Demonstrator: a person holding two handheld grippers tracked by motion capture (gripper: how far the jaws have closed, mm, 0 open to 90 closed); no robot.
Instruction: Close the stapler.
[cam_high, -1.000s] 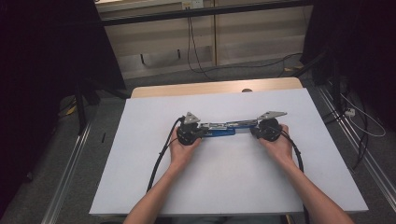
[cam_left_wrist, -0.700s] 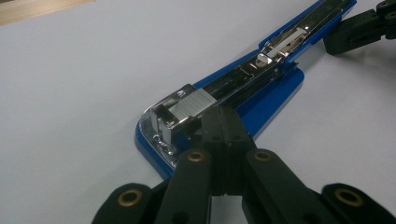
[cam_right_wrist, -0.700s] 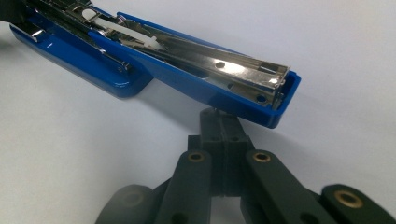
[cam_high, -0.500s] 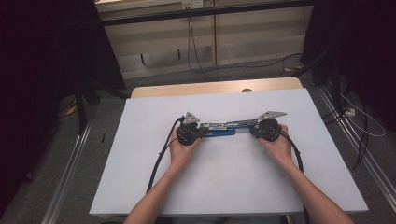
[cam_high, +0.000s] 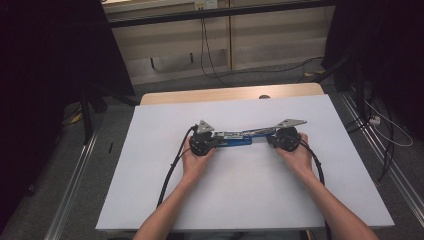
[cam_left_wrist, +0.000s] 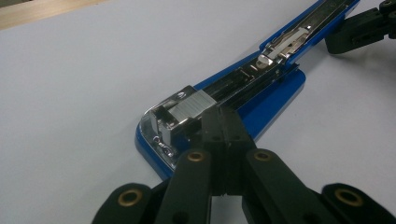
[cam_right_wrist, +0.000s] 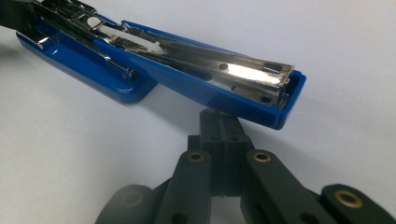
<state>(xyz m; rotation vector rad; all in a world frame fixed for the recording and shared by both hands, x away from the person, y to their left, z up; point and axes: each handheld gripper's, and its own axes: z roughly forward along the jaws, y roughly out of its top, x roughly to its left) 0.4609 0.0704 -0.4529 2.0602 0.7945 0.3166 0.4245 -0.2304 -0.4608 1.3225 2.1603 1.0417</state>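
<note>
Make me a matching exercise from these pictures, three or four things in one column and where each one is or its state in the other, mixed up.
Things
1. stapler
2. left tongs
3. right tongs
4. white sheet

Place or state
A. spread over the tabletop
B. shut, tips at the staple magazine's chrome end
C. blue, swung open flat
D. shut, tips under the raised blue cover

Pairs: 1-C, 2-B, 3-D, 4-A

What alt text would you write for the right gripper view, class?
A blue stapler lies swung open on a white table, its metal staple channel facing up. The right tool, jaws shut, tucks under the raised blue end.
</note>
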